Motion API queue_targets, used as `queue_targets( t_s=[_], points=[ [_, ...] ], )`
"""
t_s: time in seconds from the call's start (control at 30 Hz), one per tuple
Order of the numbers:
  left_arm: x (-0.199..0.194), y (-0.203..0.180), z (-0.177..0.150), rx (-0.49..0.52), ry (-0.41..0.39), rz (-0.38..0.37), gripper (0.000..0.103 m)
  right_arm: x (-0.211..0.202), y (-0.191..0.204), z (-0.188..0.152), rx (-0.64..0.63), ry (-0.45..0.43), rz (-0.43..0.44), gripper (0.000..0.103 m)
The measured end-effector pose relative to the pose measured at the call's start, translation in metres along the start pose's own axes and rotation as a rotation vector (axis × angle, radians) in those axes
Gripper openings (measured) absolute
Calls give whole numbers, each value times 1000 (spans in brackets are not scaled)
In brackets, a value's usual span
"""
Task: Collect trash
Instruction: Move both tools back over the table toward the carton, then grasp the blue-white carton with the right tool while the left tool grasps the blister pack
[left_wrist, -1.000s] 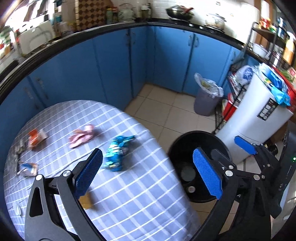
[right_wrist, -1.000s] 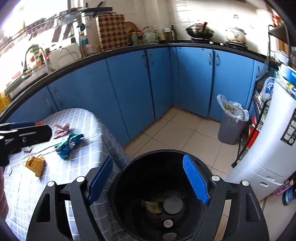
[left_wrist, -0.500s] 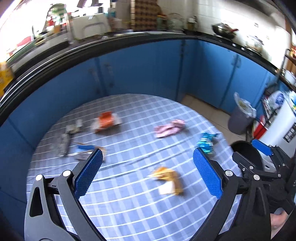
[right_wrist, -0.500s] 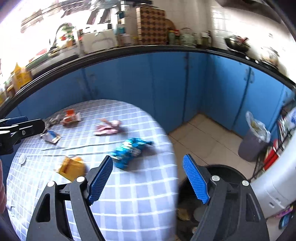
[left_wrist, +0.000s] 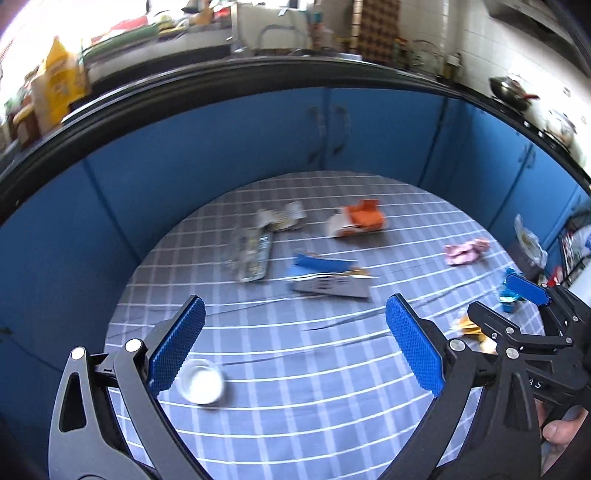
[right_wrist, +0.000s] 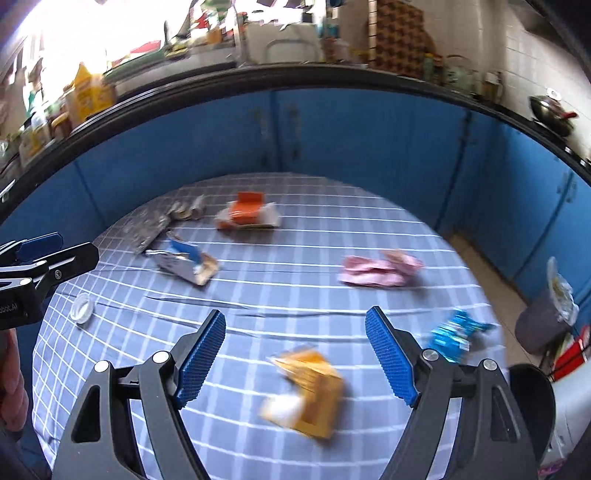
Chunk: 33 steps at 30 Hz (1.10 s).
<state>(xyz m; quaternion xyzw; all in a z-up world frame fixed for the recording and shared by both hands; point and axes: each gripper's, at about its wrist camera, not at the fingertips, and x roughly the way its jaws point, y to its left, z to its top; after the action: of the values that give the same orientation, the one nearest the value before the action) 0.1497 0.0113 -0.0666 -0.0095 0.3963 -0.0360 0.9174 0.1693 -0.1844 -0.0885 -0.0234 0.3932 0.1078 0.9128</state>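
Blue kitchen cabinets curved behind a round tabletop (right_wrist: 258, 306) covered in a blue-and-white checked cloth, and most of the litter on it looked uncollected. Taking the crumpled orange-and-white carton (right_wrist: 246, 214) as the landmark, a flattened silver foil wrapper (left_wrist: 255, 251) lay just to its left, and a torn blue-and-grey packet (right_wrist: 186, 264) lay nearer the camera on that same side. A crumpled pink wrapper (right_wrist: 380, 271) sat well to the carton's right, a shiny blue wrapper (right_wrist: 452, 334) further right near the tabletop's edge, and a small clear plastic lid (left_wrist: 201, 382) far to the near left.

Closest in, well in front of the carton, a yellow-and-white snack packet (right_wrist: 304, 393) lay between the spread blue pads of the right tongs (right_wrist: 295, 354), untouched. The left tongs (left_wrist: 293, 349) were likewise spread wide and held nothing, hovering above bare cloth beside the lid.

A black round bin (right_wrist: 532, 387) showed only as a dark rim past the tabletop's right edge; its contents could not be seen from there. Judged from seven pieces lying out, the task seemed far from done, with the yellow packet the likeliest next pick.
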Motion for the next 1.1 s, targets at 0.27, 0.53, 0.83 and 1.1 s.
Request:
queue_targets(
  t_s=[0.27, 0.53, 0.83, 1.1],
  points=[
    [22, 50, -3, -44, 20, 19, 97, 36, 44, 12, -65, 56, 15, 76],
    [44, 85, -5, -95, 53, 24, 97, 57, 61, 20, -81, 94, 35, 76],
    [65, 95, 0, -84, 85, 4, 97, 87, 76, 35, -78, 123, 101, 76],
    [81, 95, 1, -75, 110, -12, 97, 120, 94, 54, -90, 142, 175, 79]
  ],
)
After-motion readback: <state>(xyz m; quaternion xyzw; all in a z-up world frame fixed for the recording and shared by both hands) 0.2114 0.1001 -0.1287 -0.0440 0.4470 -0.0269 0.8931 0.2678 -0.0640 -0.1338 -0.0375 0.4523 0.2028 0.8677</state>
